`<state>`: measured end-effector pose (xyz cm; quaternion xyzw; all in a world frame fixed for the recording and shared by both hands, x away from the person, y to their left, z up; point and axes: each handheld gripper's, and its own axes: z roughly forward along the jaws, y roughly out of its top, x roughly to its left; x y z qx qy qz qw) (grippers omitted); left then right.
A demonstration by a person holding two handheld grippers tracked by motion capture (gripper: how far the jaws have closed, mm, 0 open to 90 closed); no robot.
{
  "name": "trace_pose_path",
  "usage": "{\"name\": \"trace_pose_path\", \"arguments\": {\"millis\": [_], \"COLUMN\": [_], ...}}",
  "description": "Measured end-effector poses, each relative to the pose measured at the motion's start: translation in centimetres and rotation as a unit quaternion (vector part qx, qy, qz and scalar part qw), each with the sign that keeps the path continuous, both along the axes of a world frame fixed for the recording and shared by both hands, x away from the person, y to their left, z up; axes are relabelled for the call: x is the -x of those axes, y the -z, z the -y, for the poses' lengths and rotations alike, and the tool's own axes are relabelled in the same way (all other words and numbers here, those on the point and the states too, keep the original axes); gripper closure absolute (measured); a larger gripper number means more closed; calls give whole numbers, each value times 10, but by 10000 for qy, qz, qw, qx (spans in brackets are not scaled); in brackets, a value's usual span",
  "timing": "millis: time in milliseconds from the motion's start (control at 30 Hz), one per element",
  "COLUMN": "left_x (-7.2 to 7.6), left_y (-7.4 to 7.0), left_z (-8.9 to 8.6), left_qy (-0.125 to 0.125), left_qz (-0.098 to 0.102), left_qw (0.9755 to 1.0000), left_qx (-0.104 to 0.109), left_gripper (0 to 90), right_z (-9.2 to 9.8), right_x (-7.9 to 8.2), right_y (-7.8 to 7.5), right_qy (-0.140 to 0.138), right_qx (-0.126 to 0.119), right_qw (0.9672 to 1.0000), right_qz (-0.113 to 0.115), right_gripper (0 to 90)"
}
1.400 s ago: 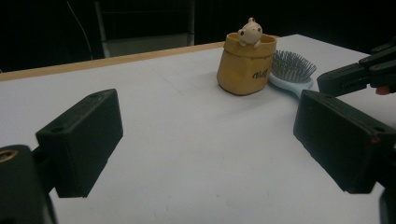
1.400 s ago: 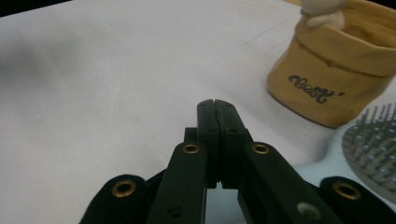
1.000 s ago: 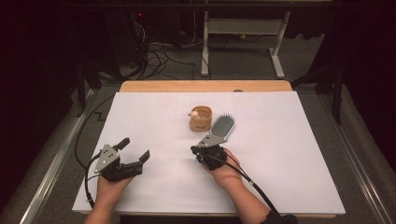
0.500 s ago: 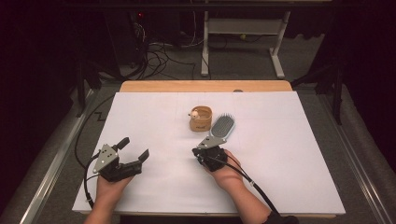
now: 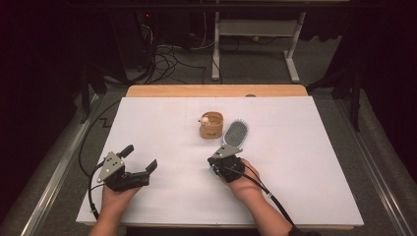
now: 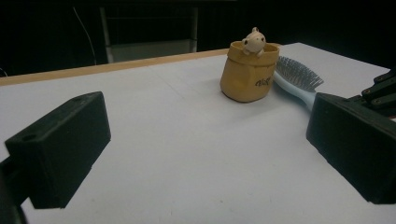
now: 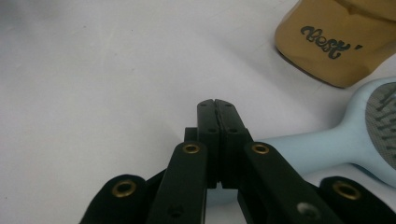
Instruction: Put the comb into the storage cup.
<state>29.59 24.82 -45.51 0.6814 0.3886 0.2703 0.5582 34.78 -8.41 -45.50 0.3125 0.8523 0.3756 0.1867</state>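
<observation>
A tan pouch (image 5: pixel 212 130) (image 6: pixel 247 74) (image 7: pixel 336 42) with dark lettering stands mid-table, a small pale figure (image 5: pixel 204 119) (image 6: pixel 254 39) peeking from its top. A light blue hairbrush (image 5: pixel 235 133) (image 6: pixel 299 74) (image 7: pixel 369 126) lies just right of it, bristles up, handle toward me. My right gripper (image 5: pixel 214 160) (image 7: pixel 215 100) lies over the handle's end, its jaws pressed together with nothing between them. My left gripper (image 5: pixel 140 157) (image 6: pixel 205 154) sits near the front left, open. Its jaws have just been opening wider, with bare table between them.
A white sheet (image 5: pixel 305 147) covers the table, with a wooden strip (image 5: pixel 216 91) along the far edge. Beyond it are floor cables (image 5: pixel 167 54) and a white desk frame (image 5: pixel 255 29). A metal rail (image 5: pixel 54 172) runs along the table's left side.
The left gripper's jaws have spread wider apart. The right hand and the brush stay about where they were.
</observation>
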Motion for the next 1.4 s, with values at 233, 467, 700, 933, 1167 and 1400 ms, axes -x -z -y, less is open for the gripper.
{"name": "trace_pose_path", "arguments": {"millis": [233, 467, 700, 933, 1167, 1400], "left_x": [0, 0, 0, 0, 0, -1], "left_y": [0, 0, 0, 0, 0, 1], "left_z": [0, 0, 0, -1, 0, 2], "left_qy": [24, 57, 100, 117, 125, 193], "left_qz": [-7, -17, -57, -48, -53, -80], "left_qw": [10000, 10000, 9999, 9999, 9999, 9998], "left_qx": [26, 46, 72, 80, 84, 61], "left_gripper": [5, 3, 3, 3, 4, 4], "right_z": [9, 6, 2, 7, 19, 41], "right_x": [0, -2, -3, -3, 1, 8], "right_y": [-5, -2, 0, -2, -1, 1], "right_qy": [54, 23, -23, 17, 80, 235], "right_qx": [89, 46, 165, 389, 416, 341], "right_qw": [9999, 9999, 9998, 9992, 9989, 9990], "right_qz": [-50, -102, -131, -132, -184, -190], "right_gripper": [900, 900, 900, 900, 900, 900]}}
